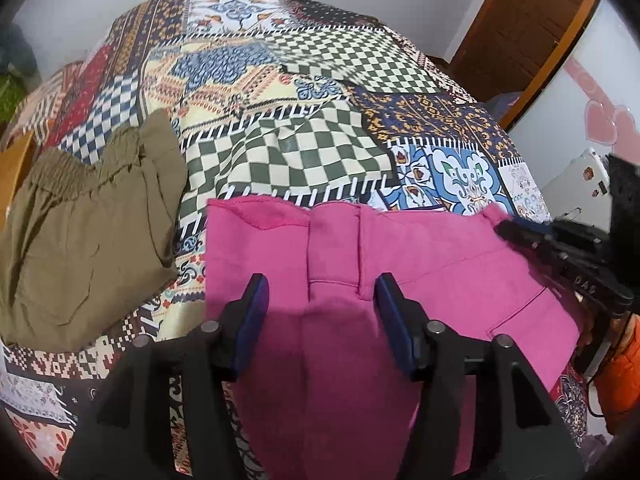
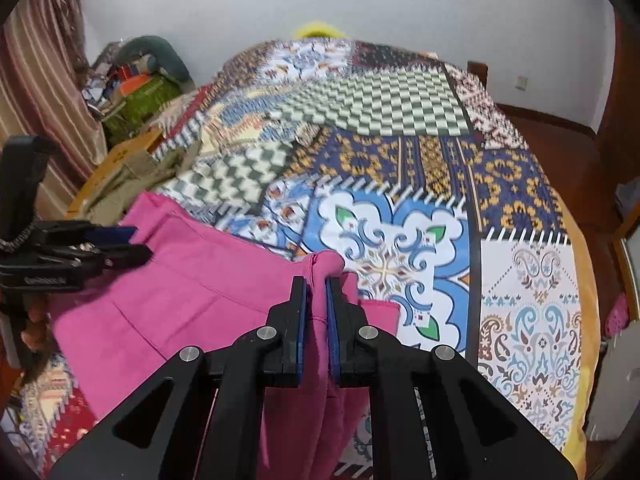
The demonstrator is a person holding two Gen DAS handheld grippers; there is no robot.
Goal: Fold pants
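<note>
Pink pants lie at near edge of bed, waist end partly hanging off. Your right gripper nearly closed, pinching bunched fabric ridge. Left gripper wide open over middle of pants, holding nothing.

Risks, my guess: thin pinch slips if you pull fast; one-sided lift drags whole thing off edge; left fingers snag pocket seam.

Count: one pink pair, one olive pants near left edge, two grippers.

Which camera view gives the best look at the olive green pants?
The left wrist view: the olive green pants lie large and sharp, waistband visible, left of the pink pants. The right wrist view shows them only small and blurred at the bed's far left edge.
</note>
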